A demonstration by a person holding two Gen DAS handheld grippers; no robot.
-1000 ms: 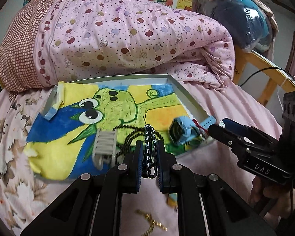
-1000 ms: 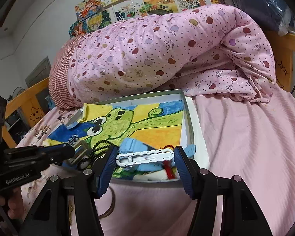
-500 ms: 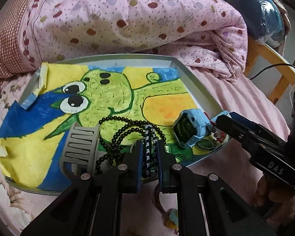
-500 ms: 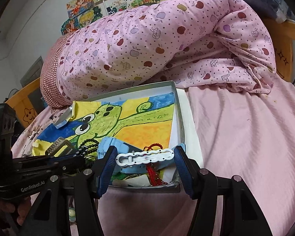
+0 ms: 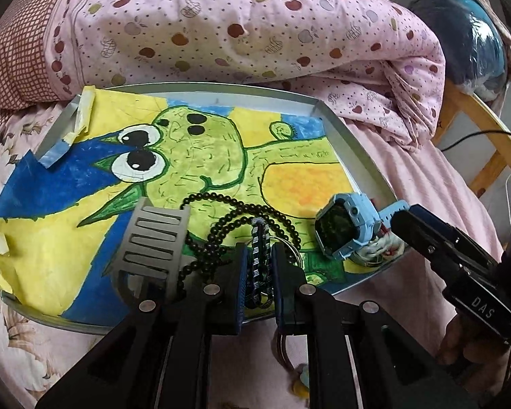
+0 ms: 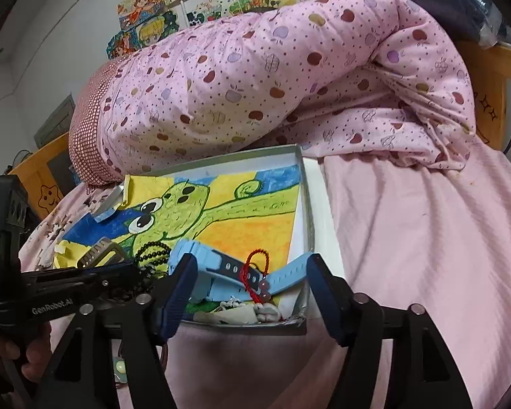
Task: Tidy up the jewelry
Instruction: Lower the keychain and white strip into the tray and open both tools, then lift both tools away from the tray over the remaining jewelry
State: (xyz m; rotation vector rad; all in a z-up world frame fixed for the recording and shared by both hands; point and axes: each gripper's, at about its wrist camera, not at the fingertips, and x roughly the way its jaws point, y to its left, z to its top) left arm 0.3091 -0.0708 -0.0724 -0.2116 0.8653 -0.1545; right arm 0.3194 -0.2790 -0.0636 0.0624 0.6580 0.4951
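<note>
A shallow silver tray (image 5: 351, 143) lined with a frog drawing lies on the bed. In it are a grey claw clip (image 5: 153, 238), a black bead necklace (image 5: 242, 211) and a blue watch (image 5: 347, 225). My left gripper (image 5: 259, 272) hangs over the tray's near edge, shut on a black-and-white braided cord (image 5: 257, 248). My right gripper (image 6: 252, 266) is at the tray's near right corner with its jaws opening and nothing pressed between them. Beyond its fingers lie the blue watch (image 6: 214, 266), a red cord bracelet (image 6: 255, 266) and a white piece (image 6: 255, 310).
A rolled pink quilt (image 5: 238, 27) lies right behind the tray. Pink sheet (image 6: 426, 238) stretches to the right of it. A wooden bed frame (image 5: 487, 143) and a plastic-wrapped blue bundle (image 5: 460, 34) stand at the far right. A ring and a small charm (image 5: 299, 381) dangle under my left gripper.
The white piece that spanned my right jaws has dropped into the tray's corner, and those jaws stand wider. My left gripper has come down closer over the tray with the cord.
</note>
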